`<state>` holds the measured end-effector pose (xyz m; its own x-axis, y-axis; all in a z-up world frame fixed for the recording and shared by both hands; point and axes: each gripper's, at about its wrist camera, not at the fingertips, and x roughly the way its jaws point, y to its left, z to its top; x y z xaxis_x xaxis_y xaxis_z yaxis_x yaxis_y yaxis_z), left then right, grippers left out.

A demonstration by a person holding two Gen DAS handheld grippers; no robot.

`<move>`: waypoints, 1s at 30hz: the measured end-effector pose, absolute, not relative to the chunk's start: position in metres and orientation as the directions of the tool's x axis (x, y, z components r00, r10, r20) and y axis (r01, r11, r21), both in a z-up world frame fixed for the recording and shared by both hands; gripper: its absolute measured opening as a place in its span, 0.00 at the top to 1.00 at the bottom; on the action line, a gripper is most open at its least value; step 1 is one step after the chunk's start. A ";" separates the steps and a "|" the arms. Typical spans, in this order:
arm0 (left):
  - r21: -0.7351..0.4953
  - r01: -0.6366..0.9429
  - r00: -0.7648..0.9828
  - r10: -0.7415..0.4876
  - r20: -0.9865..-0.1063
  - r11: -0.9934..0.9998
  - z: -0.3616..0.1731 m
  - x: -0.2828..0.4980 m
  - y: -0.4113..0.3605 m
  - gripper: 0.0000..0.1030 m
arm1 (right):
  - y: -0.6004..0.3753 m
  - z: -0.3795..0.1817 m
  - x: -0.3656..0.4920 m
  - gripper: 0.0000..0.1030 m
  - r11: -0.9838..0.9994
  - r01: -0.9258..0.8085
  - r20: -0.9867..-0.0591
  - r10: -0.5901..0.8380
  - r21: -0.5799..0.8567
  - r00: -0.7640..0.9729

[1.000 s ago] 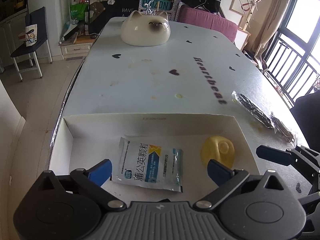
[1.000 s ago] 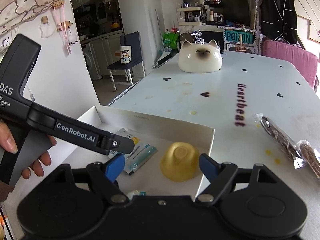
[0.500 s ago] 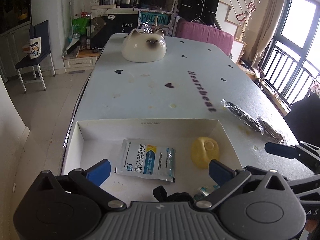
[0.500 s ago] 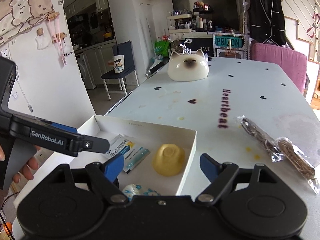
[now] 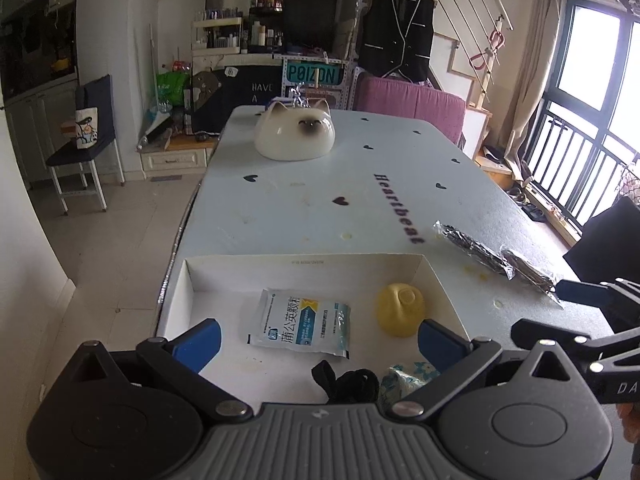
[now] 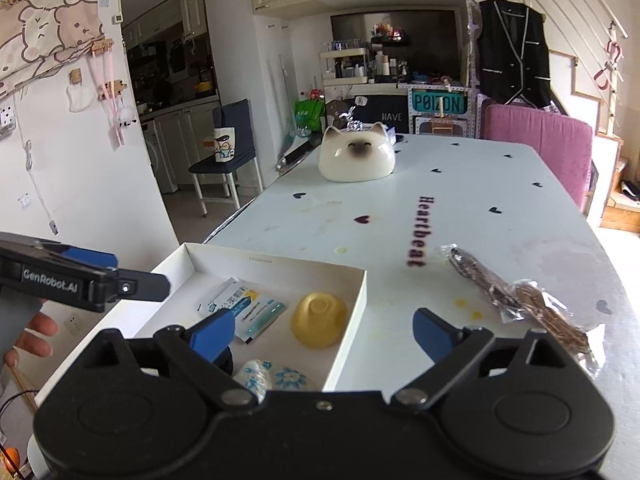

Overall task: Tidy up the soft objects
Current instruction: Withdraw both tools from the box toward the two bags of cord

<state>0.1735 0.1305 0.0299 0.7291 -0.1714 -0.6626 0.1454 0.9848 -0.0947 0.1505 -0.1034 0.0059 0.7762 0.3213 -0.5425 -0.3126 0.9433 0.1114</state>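
A white open box (image 5: 304, 261) (image 6: 352, 308) sits at the table's near edge. It holds a blue-and-white sachet (image 5: 302, 322) (image 6: 244, 308), a yellow soft dome (image 5: 400, 310) (image 6: 319, 319), a black strap (image 5: 348, 380) and a blue-flowered packet (image 5: 408, 376) (image 6: 272, 376). Two clear packets of brown sticks (image 5: 496, 260) (image 6: 516, 300) lie on the table right of the box. My left gripper (image 5: 318, 342) is open and empty above the box's near side. My right gripper (image 6: 324, 330) is open and empty above the box's right wall.
A white cat-shaped dome (image 5: 295, 134) (image 6: 357, 155) stands at the table's far end. A pink chair (image 5: 412, 104) is behind the table and a dark chair (image 5: 86, 140) stands on the floor at left. The table's left edge runs beside the box.
Both grippers have pulled back and up from the box. The black strap and flowered packet have come into view at the box's near side. Both grippers stay open.
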 end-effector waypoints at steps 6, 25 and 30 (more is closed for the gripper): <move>-0.074 0.122 0.766 -0.141 -0.627 0.990 0.036 0.152 0.130 0.00 | -0.112 0.013 0.137 0.00 0.947 -0.302 -0.522 0.313 0.109 0.794; -0.071 0.102 0.823 -0.124 -0.555 0.992 0.049 0.112 0.099 0.00 | -0.158 0.024 0.103 0.00 0.967 -0.237 -0.449 0.255 0.098 0.856; -0.096 0.122 0.822 -0.154 -0.548 0.988 0.051 0.121 0.074 0.00 | -0.184 0.027 0.106 0.00 0.975 -0.197 -0.436 0.222 0.101 0.872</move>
